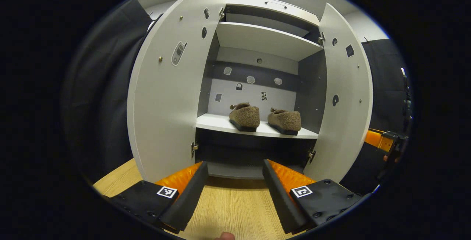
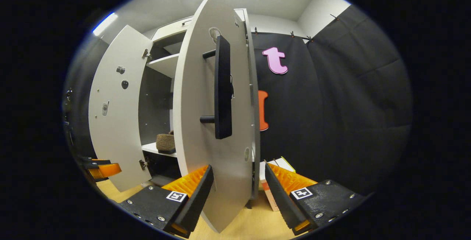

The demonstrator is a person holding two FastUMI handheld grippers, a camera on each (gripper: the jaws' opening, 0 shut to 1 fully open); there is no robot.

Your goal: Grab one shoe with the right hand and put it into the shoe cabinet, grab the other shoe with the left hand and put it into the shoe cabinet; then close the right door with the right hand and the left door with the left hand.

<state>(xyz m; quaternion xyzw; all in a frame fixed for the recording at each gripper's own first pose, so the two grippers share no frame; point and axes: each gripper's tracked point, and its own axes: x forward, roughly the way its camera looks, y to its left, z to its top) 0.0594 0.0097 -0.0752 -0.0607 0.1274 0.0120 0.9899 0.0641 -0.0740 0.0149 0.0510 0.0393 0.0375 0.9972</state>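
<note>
Right gripper view, left to right: the left door (image 2: pixel 116 111) stands wide, a shoe (image 2: pixel 165 143) sits on the shelf (image 2: pixel 156 148), and the right door's (image 2: pixel 206 122) upright edge rises between the open, empty right gripper's (image 2: pixel 237 192) fingers, ready for pushing closed.

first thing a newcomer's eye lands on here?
Probably the two brown fuzzy shoes side by side on the lower shelf of the white cabinet, both doors wide open. Next, in the right gripper view, the right door fills the foreground with its black handle, the open right gripper straddling its edge.
</note>
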